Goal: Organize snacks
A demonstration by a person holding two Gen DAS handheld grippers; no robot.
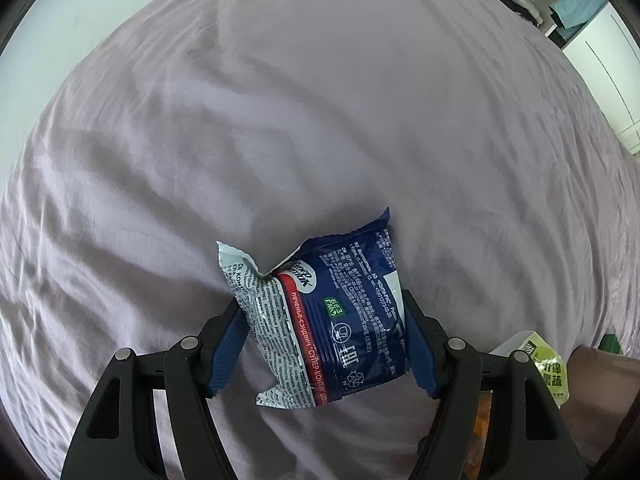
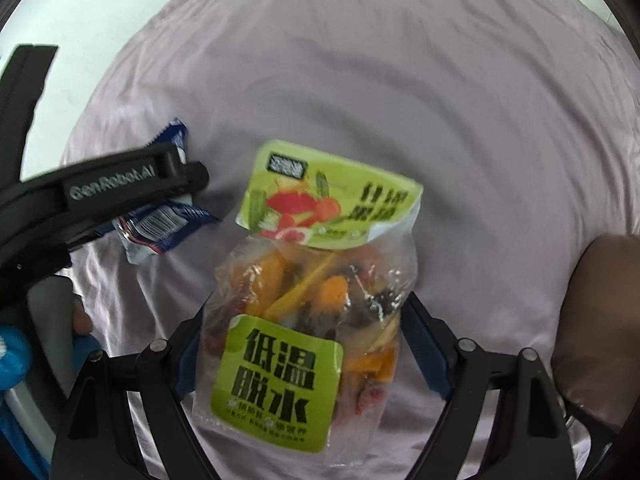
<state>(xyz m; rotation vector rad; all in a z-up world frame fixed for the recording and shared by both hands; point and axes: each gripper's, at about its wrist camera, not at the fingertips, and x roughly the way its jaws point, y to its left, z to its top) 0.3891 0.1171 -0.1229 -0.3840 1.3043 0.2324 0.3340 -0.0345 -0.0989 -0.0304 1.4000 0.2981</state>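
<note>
A blue and white cookie packet (image 1: 340, 312) hangs just above the lilac bedsheet (image 1: 280, 120). My left gripper (image 1: 322, 320) is shut on it, a blue pad pressing each side. In the right wrist view, a clear bag of dried fruit and vegetables with green labels (image 2: 304, 292) sits between the blue pads of my right gripper (image 2: 306, 344), which is shut on its sides. That view also shows the left gripper (image 2: 120, 188) at the left, with the cookie packet (image 2: 164, 224) in it. The green bag's top (image 1: 548, 368) peeks in at the lower right of the left wrist view.
The wrinkled sheet (image 2: 400, 80) spreads wide beyond both packets. A brown cushion-like thing (image 2: 600, 300) lies at the right edge. White shelves with clothes (image 1: 560, 0) stand past the bed's far right corner. A person's hand (image 2: 80, 320) and blue sleeve (image 2: 16, 352) are at the lower left.
</note>
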